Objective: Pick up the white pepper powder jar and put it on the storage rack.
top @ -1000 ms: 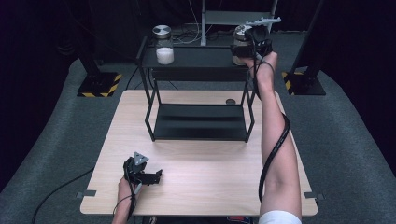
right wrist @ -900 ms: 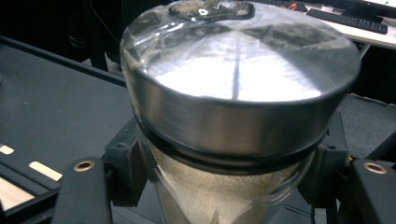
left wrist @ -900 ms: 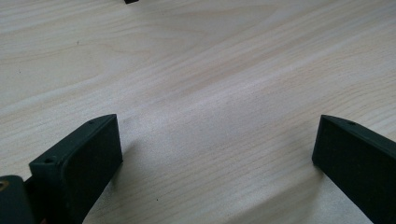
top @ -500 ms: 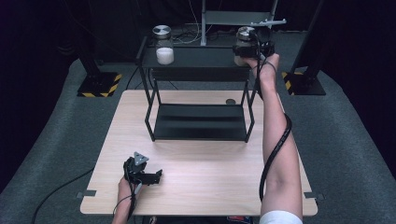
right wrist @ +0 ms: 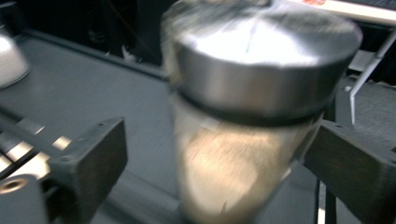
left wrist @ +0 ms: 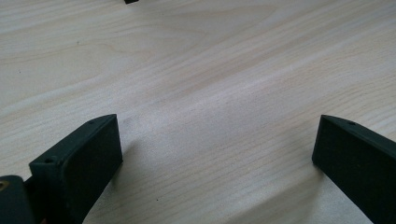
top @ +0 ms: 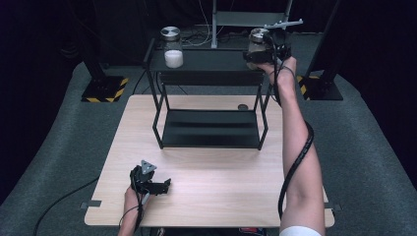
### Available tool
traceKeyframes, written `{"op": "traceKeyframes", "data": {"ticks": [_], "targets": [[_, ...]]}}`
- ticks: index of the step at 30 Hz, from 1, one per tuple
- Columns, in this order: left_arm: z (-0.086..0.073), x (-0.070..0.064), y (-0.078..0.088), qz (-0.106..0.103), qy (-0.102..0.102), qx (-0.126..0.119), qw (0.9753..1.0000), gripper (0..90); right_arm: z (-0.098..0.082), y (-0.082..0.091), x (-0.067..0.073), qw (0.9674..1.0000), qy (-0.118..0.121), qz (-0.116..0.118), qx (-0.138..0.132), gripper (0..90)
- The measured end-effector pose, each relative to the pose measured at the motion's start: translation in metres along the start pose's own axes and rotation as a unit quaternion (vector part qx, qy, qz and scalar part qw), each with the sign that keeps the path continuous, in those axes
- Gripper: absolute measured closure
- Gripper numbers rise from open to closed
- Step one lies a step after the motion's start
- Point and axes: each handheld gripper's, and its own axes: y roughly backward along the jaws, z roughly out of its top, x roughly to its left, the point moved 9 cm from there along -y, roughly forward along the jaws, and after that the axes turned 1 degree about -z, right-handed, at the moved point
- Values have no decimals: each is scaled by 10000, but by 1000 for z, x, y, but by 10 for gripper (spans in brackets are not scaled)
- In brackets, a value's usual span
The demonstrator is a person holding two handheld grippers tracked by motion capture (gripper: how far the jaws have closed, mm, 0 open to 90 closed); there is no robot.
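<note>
A glass jar (top: 256,41) with a metal lid and brownish contents (right wrist: 233,168) stands at the right end of the black rack's top shelf (top: 211,63). My right gripper (top: 256,50) is around it from the right side. Its jaws have just been opening; in the right gripper view (right wrist: 215,158) a gap shows between the left jaw and the jar, which is blurred. My left gripper (top: 166,185) rests low on the table's near left part. It stands open (left wrist: 217,140) with only bare wood between the jaws.
A second jar (top: 172,46) with white contents stands at the left end of the top shelf. The rack's lower shelf (top: 211,129) sits on the wooden table (top: 236,196). A small dark disc (top: 242,106) lies by the rack's right leg.
The right gripper's jaws have come apart around the jar at the shelf's right end, and the hand has shifted slightly. The left gripper has not moved.
</note>
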Motion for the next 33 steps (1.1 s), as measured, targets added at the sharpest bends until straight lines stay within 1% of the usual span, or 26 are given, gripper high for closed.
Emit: {"op": "traceKeyframes", "data": {"ticks": [2, 3, 5, 7, 10, 14, 16, 18, 21, 23, 25, 27, 28, 29, 30, 32, 33], "targets": [[0, 0, 0, 3, -1, -4, 10000, 9, -3, 8, 2, 9999, 97, 1, 67, 20], [0, 0, 0, 4, 1, -5, 10000, 9, -5, 12, 2, 9999, 107, 5, 91, 16], [0, 0, 0, 5, -1, -6, 10000, 9, -10, 22, 2, 9998, 154, 112, 110, 5], [0, 0, 0, 5, 2, -6, 10000, 8, -17, 33, 4, 9994, 255, 191, 95, 0], [0, 0, 0, 7, 0, -4, 10000, 8, -31, 47, 5, 9986, 361, 372, 81, 0], [0, 0, 0, 7, -1, -4, 10000, 8, -55, 63, 10, 9975, 502, 499, 49, 0], [0, 0, 0, 10, -3, -5, 10000, 8, -70, 69, 14, 9968, 594, 532, 94, 0], [0, 0, 0, 13, -10, -3, 10000, 8, -88, 72, 19, 9963, 660, 524, 143, 0], [0, 0, 0, 7, 0, -4, 10000, 8, -116, 71, 24, 9962, 630, 543, 241, 0], [0, 0, 0, 8, 0, -5, 10000, 8, -136, 69, 28, 9959, 612, 585, 314, 0], [0, 0, 0, 11, -2, -6, 10000, 8, -157, 65, 33, 9959, 591, 563, 399, 0], [0, 0, 0, 11, -3, -5, 10000, 7, -179, 61, 37, 9952, 555, 608, 532, 0], [0, 0, 0, 13, -4, -5, 10000, 7, -192, 59, 40, 9946, 574, 614, 610, 0], [0, 0, 0, 15, -9, -6, 10000, 7, -207, 57, 43, 9945, 493, 659, 642, 0], [0, -1, 0, 21, -14, -9, 10000, 7, -224, 54, 45, 9944, 343, 731, 678, 0], [0, -1, 0, 20, -14, -11, 10000, 7, -256, 47, 51, 9923, 190, 865, 861, 0], [0, -1, 0, 19, -15, -8, 10000, 7, -271, 44, 55, 9917, 154, 855, 944, 0]]}}
